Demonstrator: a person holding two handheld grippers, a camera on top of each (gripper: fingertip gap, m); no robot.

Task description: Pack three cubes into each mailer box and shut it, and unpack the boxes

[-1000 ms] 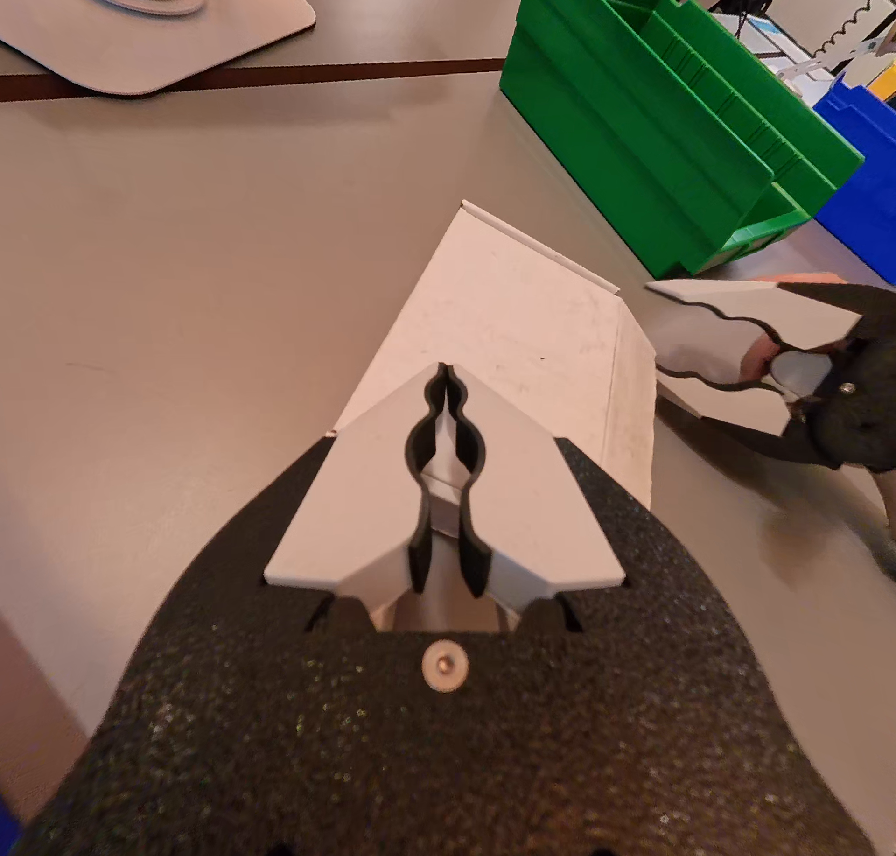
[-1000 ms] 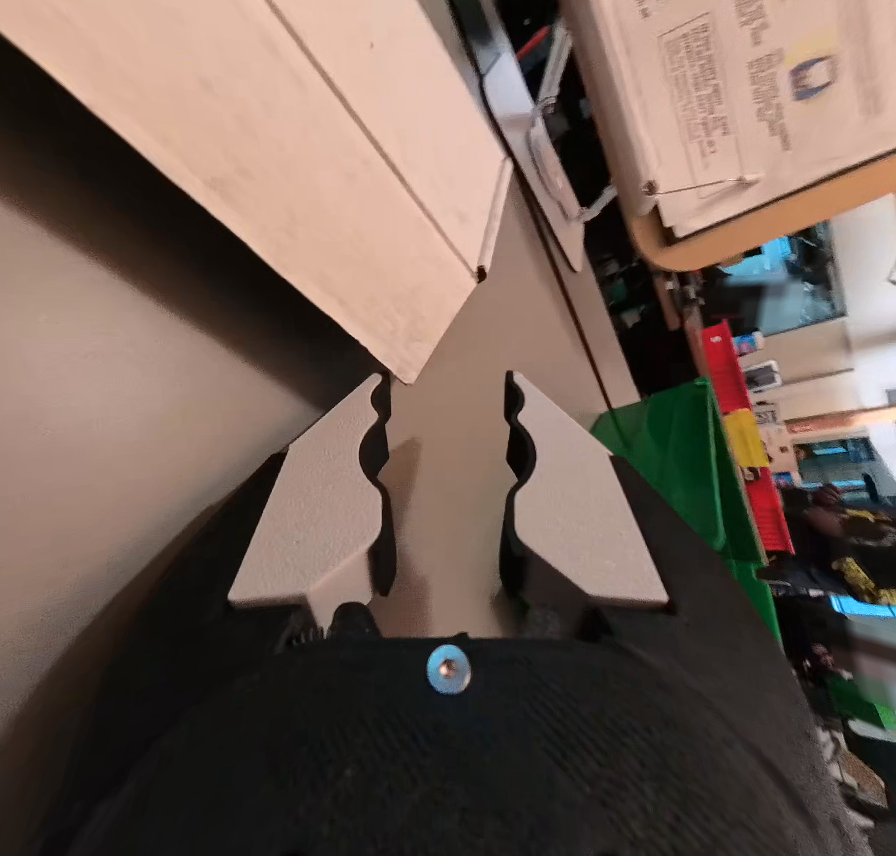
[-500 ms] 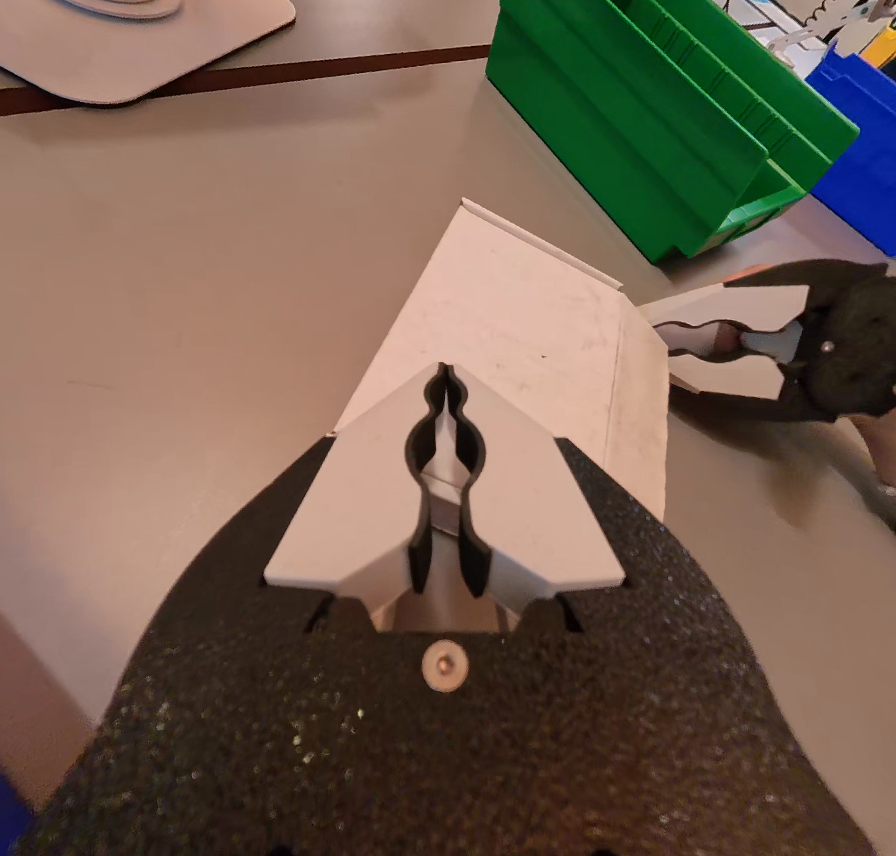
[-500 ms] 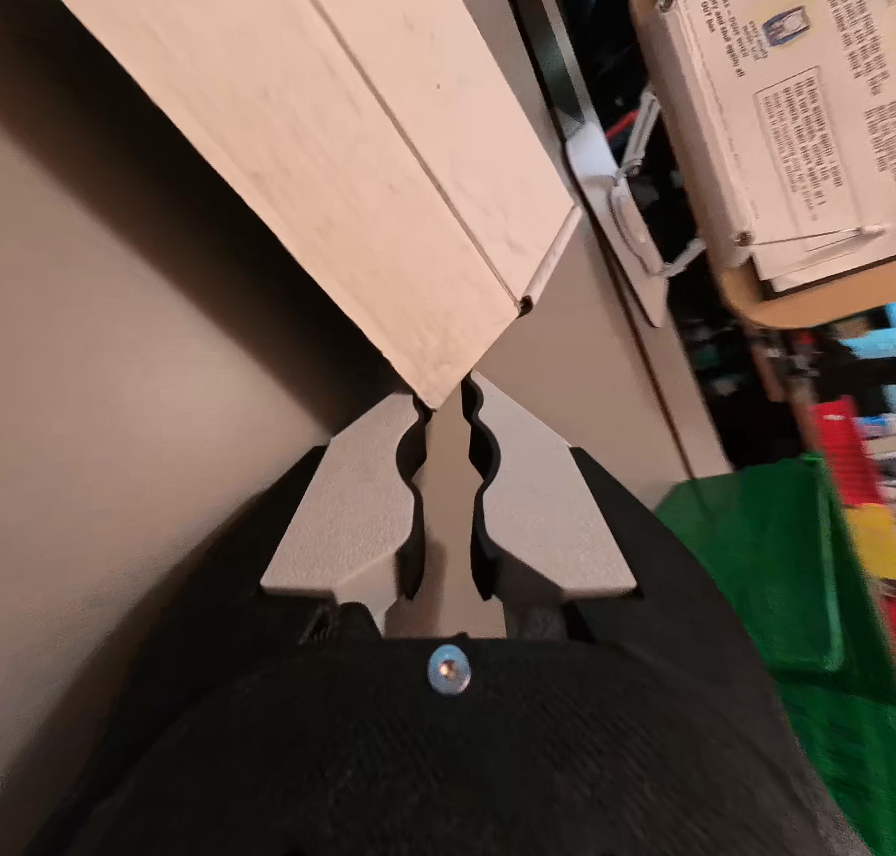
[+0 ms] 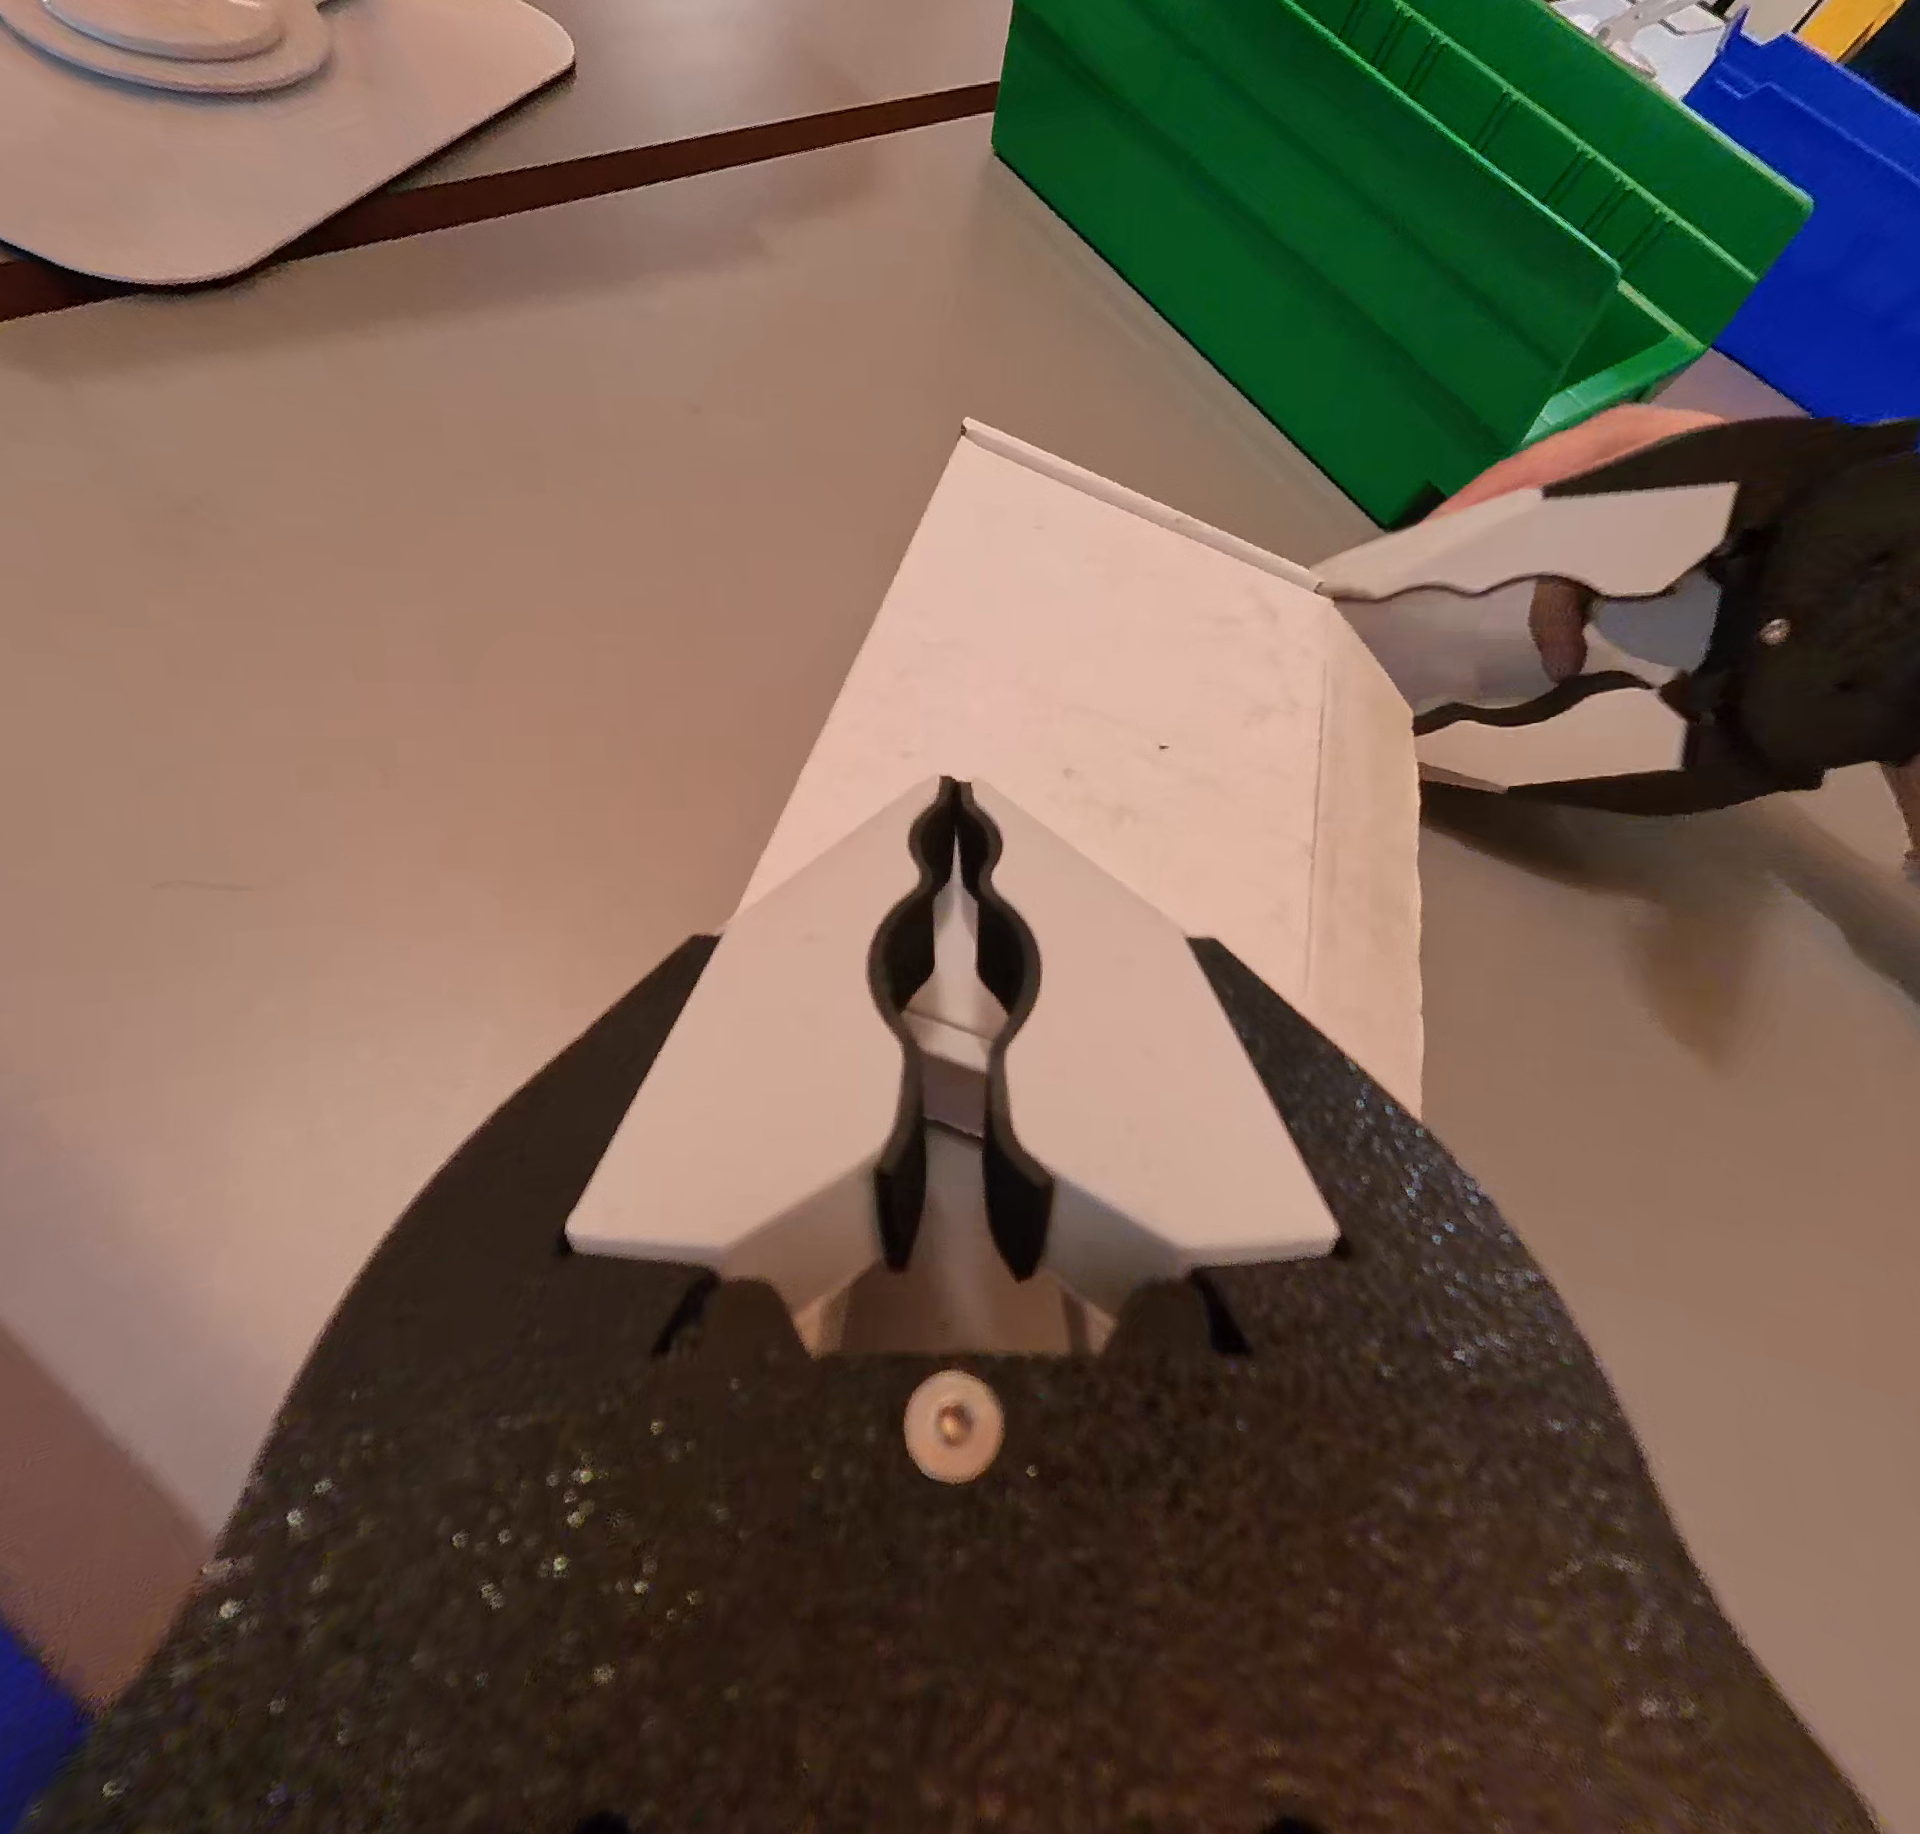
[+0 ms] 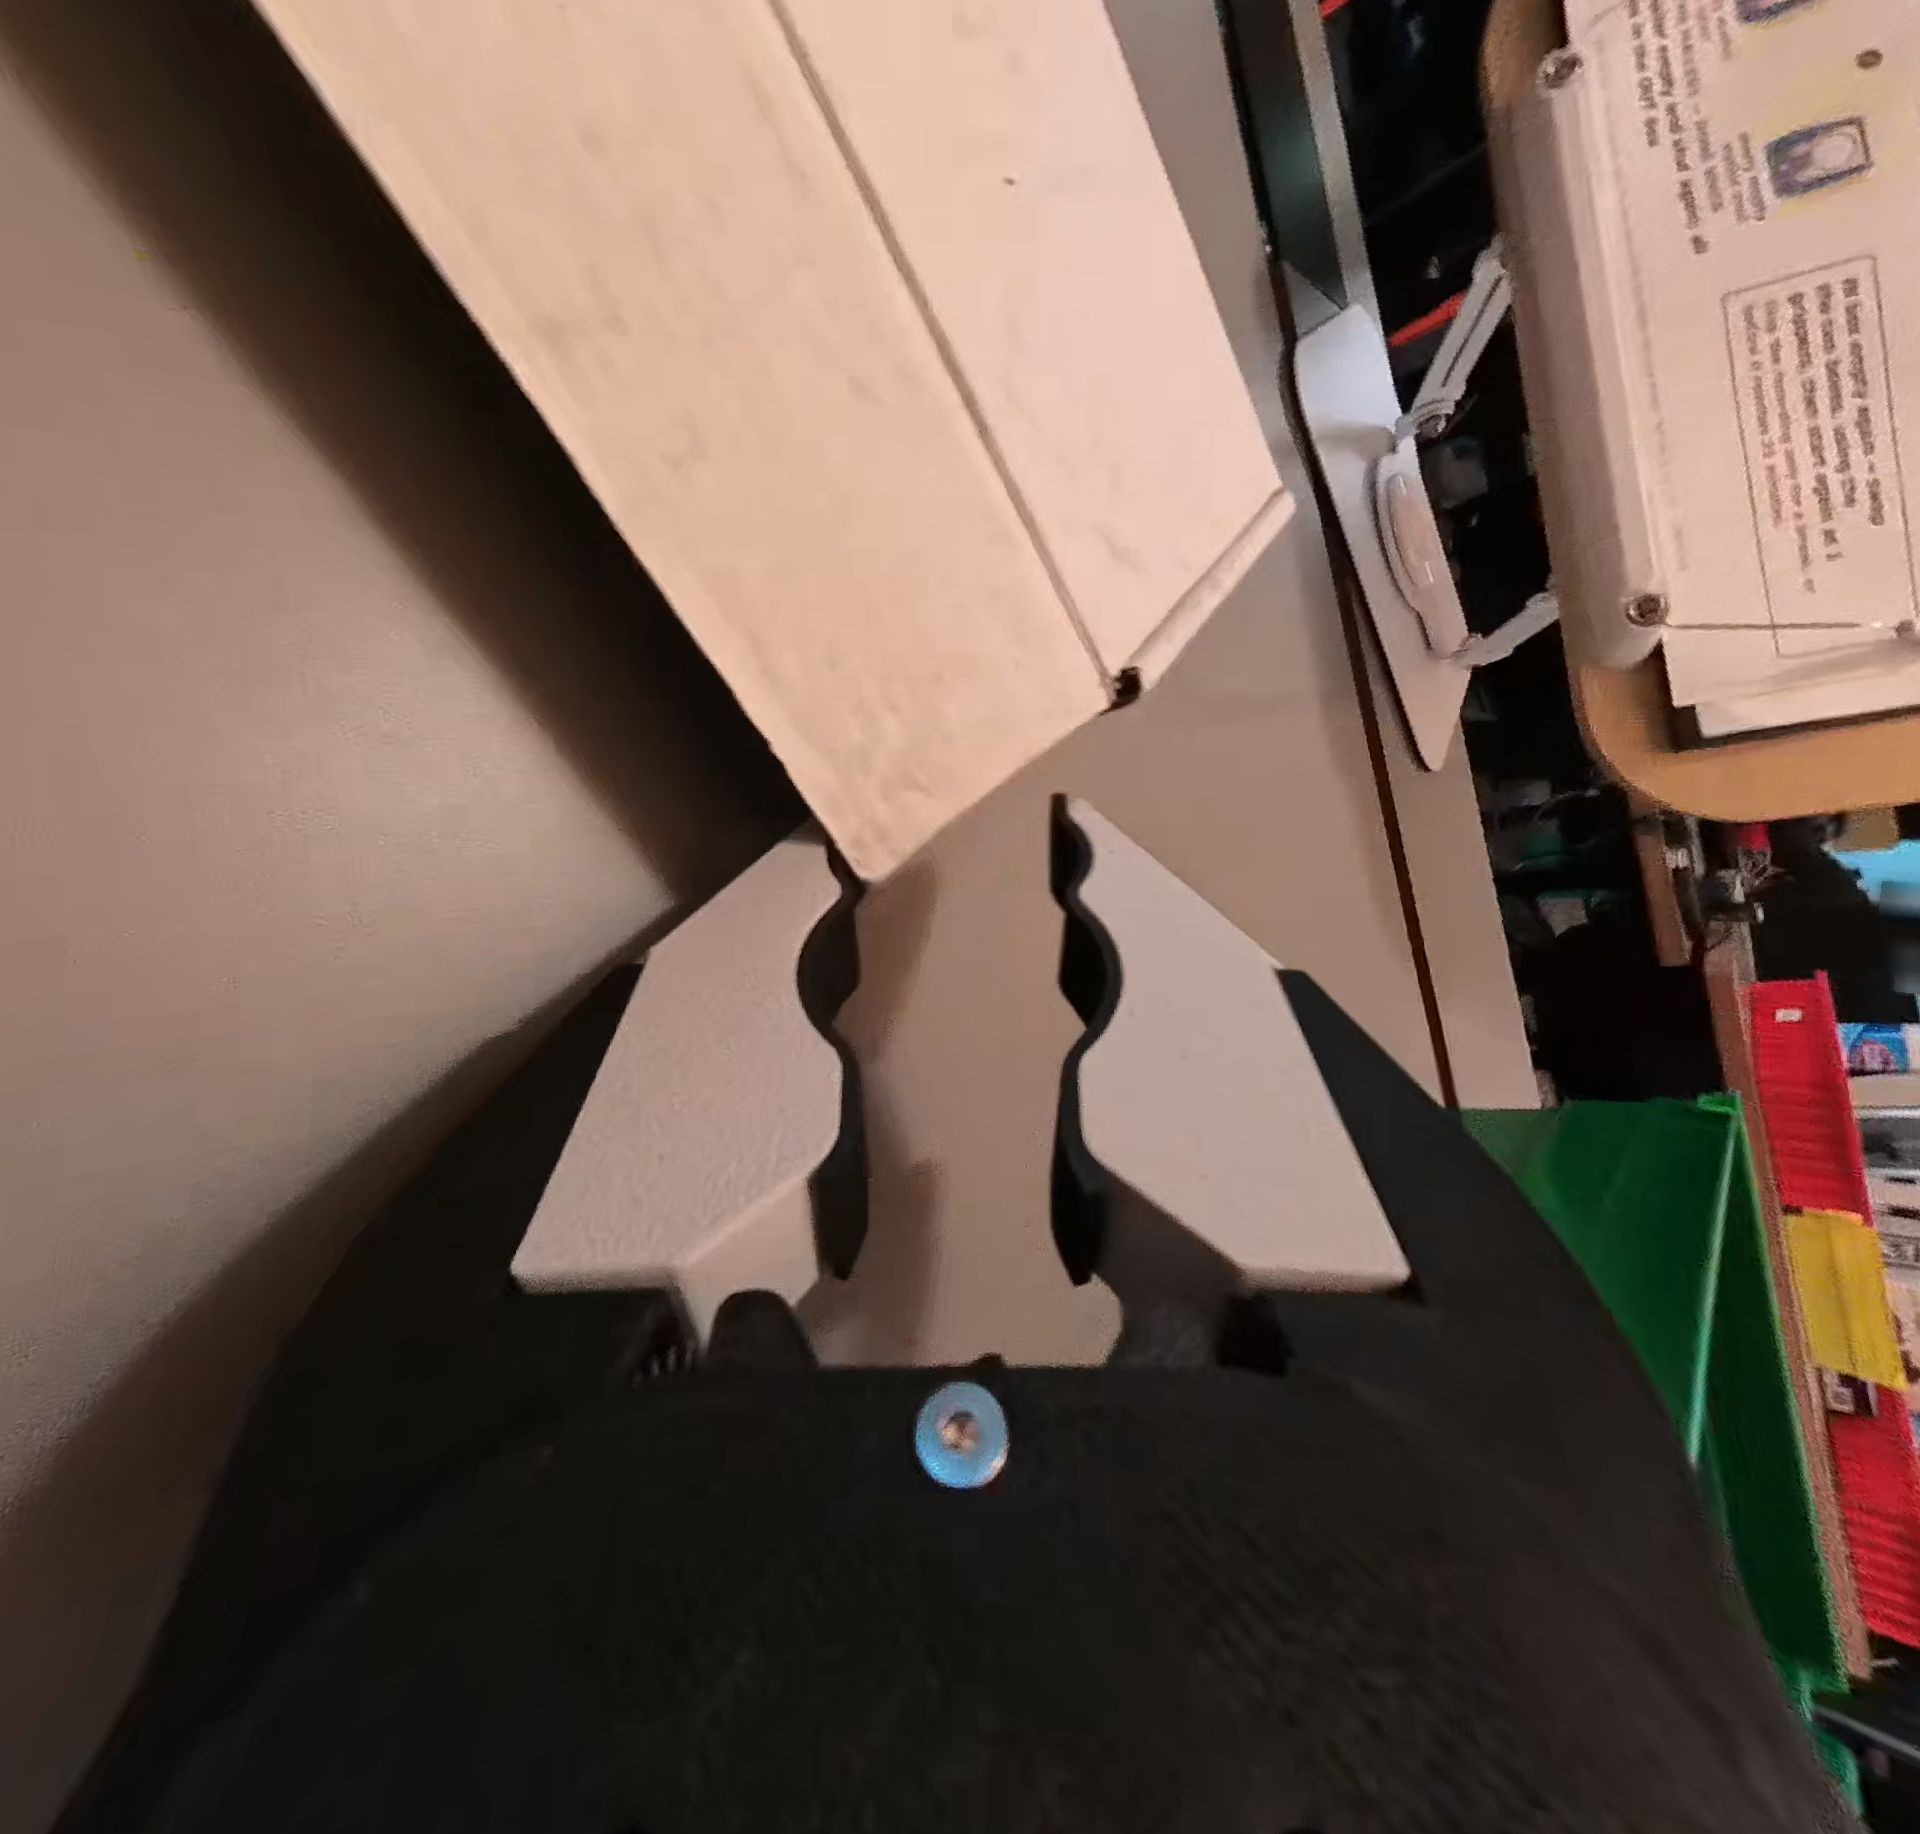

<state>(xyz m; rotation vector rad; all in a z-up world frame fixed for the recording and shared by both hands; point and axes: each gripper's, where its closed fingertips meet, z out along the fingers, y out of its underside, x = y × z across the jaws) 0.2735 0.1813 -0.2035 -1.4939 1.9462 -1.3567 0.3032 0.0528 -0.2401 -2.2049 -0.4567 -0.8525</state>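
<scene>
A white mailer box (image 5: 1091,662) lies shut on the brown table, running away from my left gripper (image 5: 956,792). The left gripper is shut on the box's near end, and a bit of white cardboard shows between its fingers. My right gripper (image 5: 1371,678) is open at the box's far right corner, one finger above and one below, held by a hand. In the right wrist view the box (image 6: 779,330) fills the upper left. Its corner sits by the left fingertip of the open right gripper (image 6: 945,828). No cubes are in view.
A green bin (image 5: 1351,174) stands behind the box at the right, with a blue bin (image 5: 1849,226) beyond it. A grey pad (image 5: 208,122) lies at the far left. The right wrist view shows the green bin (image 6: 1621,1317) and a clipboard with papers (image 6: 1714,330).
The right gripper narrowed half a second ago and has opened wider again, moving up along the box's right side to its far corner. The left gripper stays shut on the box.
</scene>
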